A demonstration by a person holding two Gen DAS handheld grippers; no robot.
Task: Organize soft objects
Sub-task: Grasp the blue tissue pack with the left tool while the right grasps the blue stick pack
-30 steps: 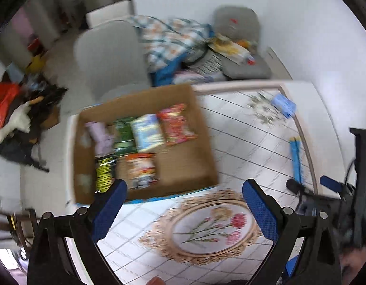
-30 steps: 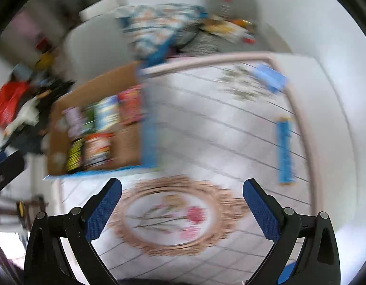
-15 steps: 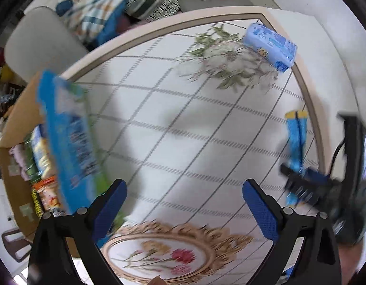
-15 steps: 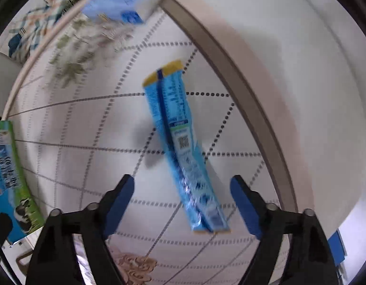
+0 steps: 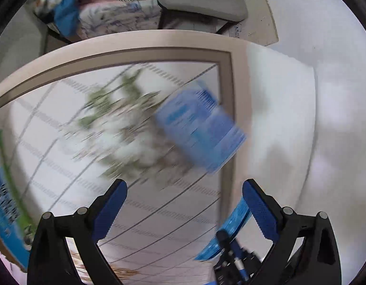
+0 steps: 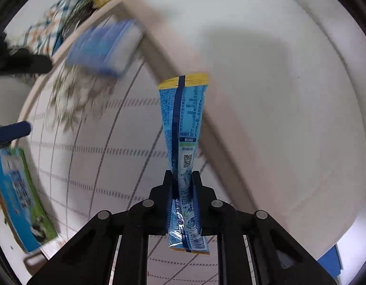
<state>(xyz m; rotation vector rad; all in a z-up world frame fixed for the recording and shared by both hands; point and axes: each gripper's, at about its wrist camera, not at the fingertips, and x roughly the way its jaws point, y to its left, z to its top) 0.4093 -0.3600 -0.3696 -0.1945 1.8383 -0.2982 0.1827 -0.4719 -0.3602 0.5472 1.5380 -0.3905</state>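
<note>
My right gripper point(image 6: 183, 180) is shut on a long blue snack sachet point(image 6: 184, 123) with yellow ends, held above the tablecloth. The sachet also shows at the lower right of the left wrist view point(image 5: 230, 228). My left gripper point(image 5: 184, 204) is open and empty. A blue tissue pack point(image 5: 199, 128) lies ahead of it near the table's far right corner, blurred by motion. The pack also shows in the right wrist view point(image 6: 104, 47) at upper left.
A white checked tablecloth point(image 5: 64, 166) with a flower print covers the table. A blue and green carton point(image 6: 21, 197) stands at the left edge, also seen in the left wrist view point(image 5: 4, 190). Chairs with clothes point(image 5: 111, 11) stand beyond the table. A white wall point(image 6: 289, 95) is to the right.
My right gripper has closed on the blue sachet and lifted it off the table. My left gripper has swung forward and right toward the blue tissue pack, staying open.
</note>
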